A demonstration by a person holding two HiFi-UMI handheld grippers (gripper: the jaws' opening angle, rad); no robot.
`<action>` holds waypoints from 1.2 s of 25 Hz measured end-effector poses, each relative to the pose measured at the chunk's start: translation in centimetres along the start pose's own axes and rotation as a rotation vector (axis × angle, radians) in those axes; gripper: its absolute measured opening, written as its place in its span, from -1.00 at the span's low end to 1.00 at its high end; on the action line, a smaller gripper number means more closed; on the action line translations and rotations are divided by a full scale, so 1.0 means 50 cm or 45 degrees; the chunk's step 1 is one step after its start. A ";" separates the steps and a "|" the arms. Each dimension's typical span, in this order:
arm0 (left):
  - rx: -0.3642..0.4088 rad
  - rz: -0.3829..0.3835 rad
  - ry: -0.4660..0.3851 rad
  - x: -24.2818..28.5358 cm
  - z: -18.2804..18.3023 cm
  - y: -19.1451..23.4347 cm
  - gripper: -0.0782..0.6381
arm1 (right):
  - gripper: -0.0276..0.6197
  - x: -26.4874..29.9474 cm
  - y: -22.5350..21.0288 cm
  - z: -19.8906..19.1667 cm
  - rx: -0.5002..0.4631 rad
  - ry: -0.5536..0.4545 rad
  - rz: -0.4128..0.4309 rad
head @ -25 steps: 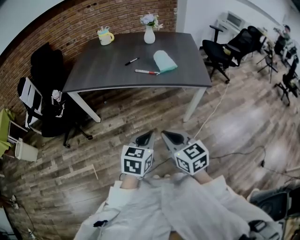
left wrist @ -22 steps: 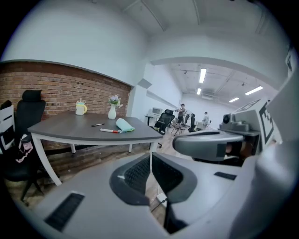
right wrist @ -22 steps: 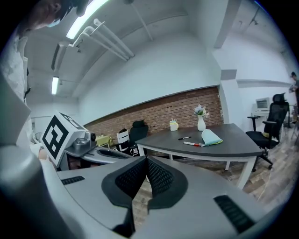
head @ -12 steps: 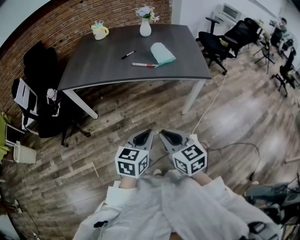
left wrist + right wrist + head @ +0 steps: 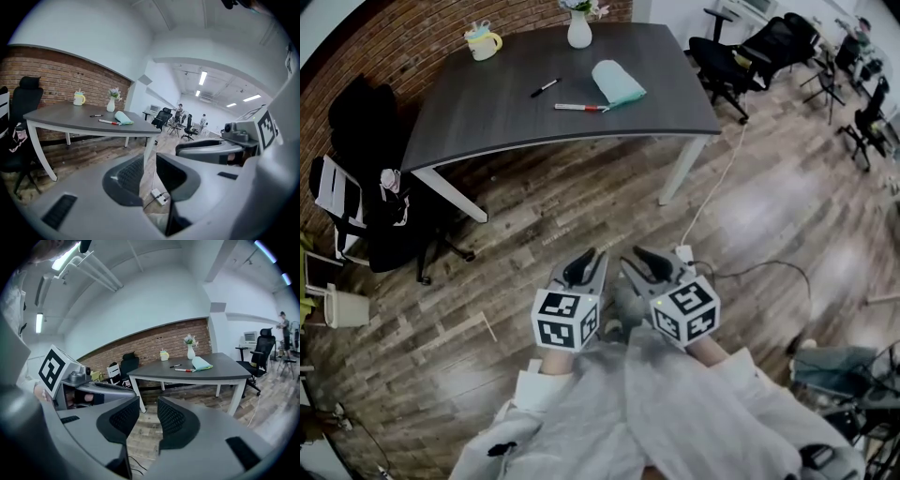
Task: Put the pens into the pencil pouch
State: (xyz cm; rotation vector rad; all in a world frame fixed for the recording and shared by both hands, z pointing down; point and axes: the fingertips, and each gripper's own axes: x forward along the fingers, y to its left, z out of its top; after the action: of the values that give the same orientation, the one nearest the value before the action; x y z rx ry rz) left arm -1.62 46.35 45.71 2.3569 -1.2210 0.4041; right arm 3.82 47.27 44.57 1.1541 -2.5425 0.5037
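The left gripper (image 5: 586, 265) and right gripper (image 5: 645, 262) hang over the floor (image 5: 525, 234), well short of the table (image 5: 469, 131). Their jaws have just been opening and stand apart with nothing between them. Far on the table lie a black pen (image 5: 546, 87) and a red pen (image 5: 578, 108), with the pouch (image 5: 618, 82) just right of them. A cable (image 5: 712, 192) crosses the floor between grippers and table.

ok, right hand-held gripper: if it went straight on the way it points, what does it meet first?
Probably the wood floor, short of the table; depth is unclear. The right hand-held gripper tilts down, and its jaws, just now opening with nothing between them, frame bare planks.
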 end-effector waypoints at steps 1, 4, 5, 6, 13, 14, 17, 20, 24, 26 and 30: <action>-0.007 -0.002 0.002 0.004 -0.002 0.000 -0.60 | -0.61 0.001 -0.007 0.000 0.002 -0.001 -0.004; -0.014 0.006 -0.004 0.021 0.009 0.013 -0.58 | -0.62 0.015 -0.033 0.004 0.020 -0.001 -0.007; -0.014 0.013 -0.007 0.028 0.016 0.022 -0.58 | -0.61 0.023 -0.044 0.008 0.027 0.001 -0.011; -0.014 0.019 -0.010 0.036 0.024 0.032 -0.58 | -0.62 0.032 -0.055 0.014 0.032 0.003 -0.016; -0.006 0.083 -0.044 0.109 0.099 0.116 -0.58 | -0.62 0.124 -0.138 0.078 0.017 -0.027 0.003; -0.006 0.091 -0.051 0.125 0.116 0.131 -0.58 | -0.62 0.141 -0.153 0.092 0.012 -0.033 0.011; -0.008 0.117 -0.064 0.175 0.173 0.172 -0.58 | -0.61 0.193 -0.198 0.142 -0.006 -0.041 0.050; 0.007 0.140 -0.077 0.228 0.236 0.201 -0.58 | -0.62 0.234 -0.252 0.199 -0.033 -0.055 0.070; 0.021 0.160 -0.104 0.292 0.314 0.243 -0.58 | -0.62 0.293 -0.317 0.271 -0.063 -0.081 0.083; 0.023 0.170 -0.117 0.325 0.346 0.261 -0.58 | -0.61 0.320 -0.348 0.299 -0.078 -0.092 0.093; 0.016 0.185 -0.126 0.388 0.395 0.276 -0.58 | -0.62 0.353 -0.416 0.340 -0.093 -0.097 0.110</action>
State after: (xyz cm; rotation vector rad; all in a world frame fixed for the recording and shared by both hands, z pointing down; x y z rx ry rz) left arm -1.01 15.75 41.13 2.3305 -1.4455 0.3456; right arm 6.45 15.49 40.56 1.0609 -2.6615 0.3905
